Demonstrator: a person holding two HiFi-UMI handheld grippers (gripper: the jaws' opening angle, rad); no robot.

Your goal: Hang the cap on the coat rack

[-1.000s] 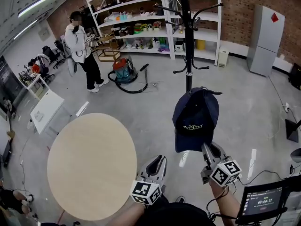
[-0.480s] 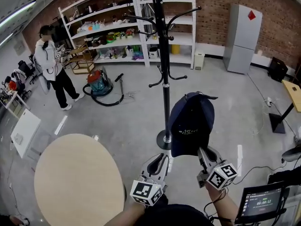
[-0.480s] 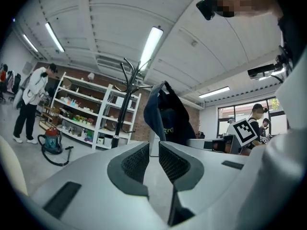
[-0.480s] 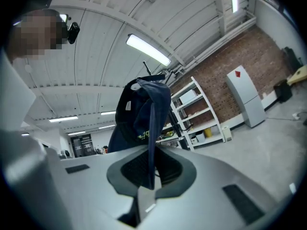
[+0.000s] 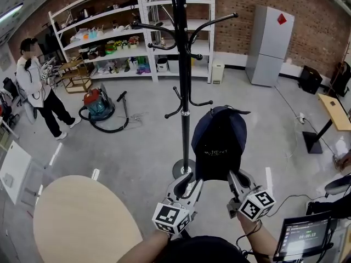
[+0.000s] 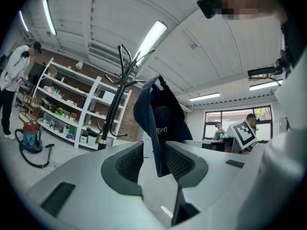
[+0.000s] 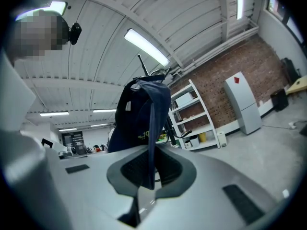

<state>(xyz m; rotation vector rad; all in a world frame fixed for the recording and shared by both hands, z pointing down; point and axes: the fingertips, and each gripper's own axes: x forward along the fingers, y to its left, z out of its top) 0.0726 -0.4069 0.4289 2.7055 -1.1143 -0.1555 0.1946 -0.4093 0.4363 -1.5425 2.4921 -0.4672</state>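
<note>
A navy cap (image 5: 219,144) is held upright by its brim in my right gripper (image 5: 237,178), which is shut on it; the brim edge is pinched between the pads (image 7: 149,169). The black coat rack (image 5: 185,92) stands just left of the cap, its curved hooks above and behind it. My left gripper (image 5: 187,182) is beside the cap's lower left corner. Its jaws have just been opening. In the left gripper view the cap (image 6: 160,123) hangs in the gap of the left gripper (image 6: 154,159), and the left pad stands clear of it.
A round wooden table (image 5: 77,218) lies at the lower left. A person (image 5: 38,86) stands far left near a vacuum cleaner (image 5: 97,104). White shelves (image 5: 126,37) and a grey fridge (image 5: 269,45) line the brick wall. A monitor (image 5: 299,237) is at the lower right.
Both grippers and the cap have come up close to the coat rack, whose base is now just ahead of them. The left jaws have spread apart beside the cap.
</note>
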